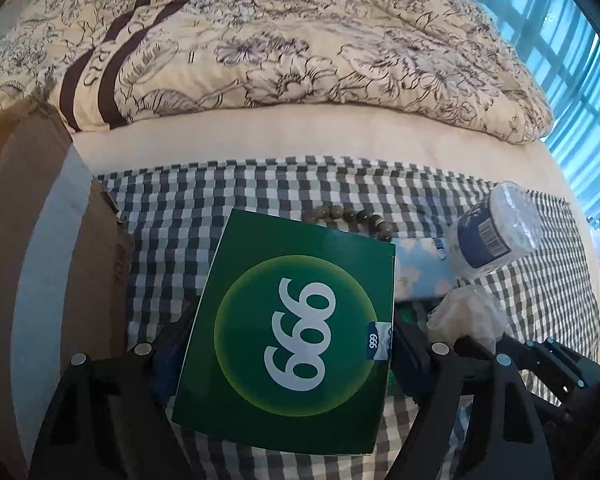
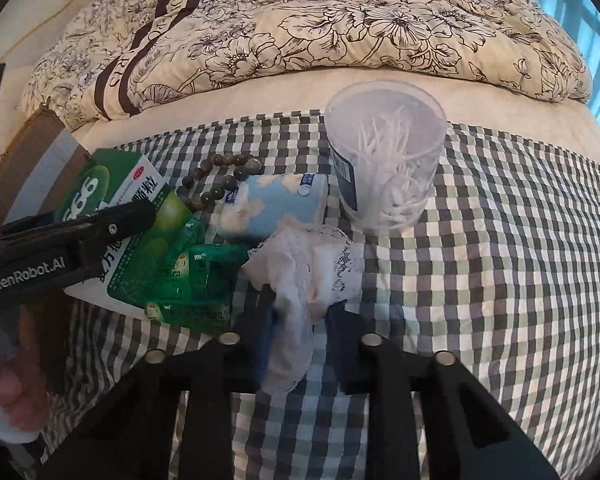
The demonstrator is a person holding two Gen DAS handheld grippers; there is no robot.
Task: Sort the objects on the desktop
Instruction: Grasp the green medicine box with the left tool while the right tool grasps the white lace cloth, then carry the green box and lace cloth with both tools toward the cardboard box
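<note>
Left gripper (image 1: pixel 292 344) clamped on green 999 box (image 1: pixel 288 340), fingers pressed against both side edges, box lifted off checkered cloth (image 1: pixel 220 192) and tilted (front face toward the lens, "999" reads upside down). Same box seen from the right wrist view (image 2: pixel 112 192) at the left end of the cloth, left gripper's black frame marked "GenRobot.AI" across it.

Right gripper (image 2: pixel 296 320) pinching crumpled white lace fabric (image 2: pixel 308 264), jaws nearly together with the fabric bunched between them and hanging down toward the lens.

Everything else placed relative to the box:
- Green 999 sachets (image 2: pixel 196 280) directly below and right of it, lying on the cloth, partly under the box edge.
- Bead bracelet (image 2: pixel 220 176) just right of the box's top corner, flat on the cloth.
- Light blue tissue pack (image 2: pixel 276 204) right of the box, beyond the bracelet, touching the lace fabric.
- Clear plastic cup of cotton swabs (image 2: pixel 384 160) further right, well apart from the box, upright on the cloth (swabs loose inside).
- Cardboard box with grey tape (image 1: pixel 40 240) immediately left of it.
- Floral quilt (image 2: pixel 320 28) behind it, past the cloth's far edge.
- Person's hand (image 2: pixel 8 392) lower left of the box, on the left gripper's handle.
</note>
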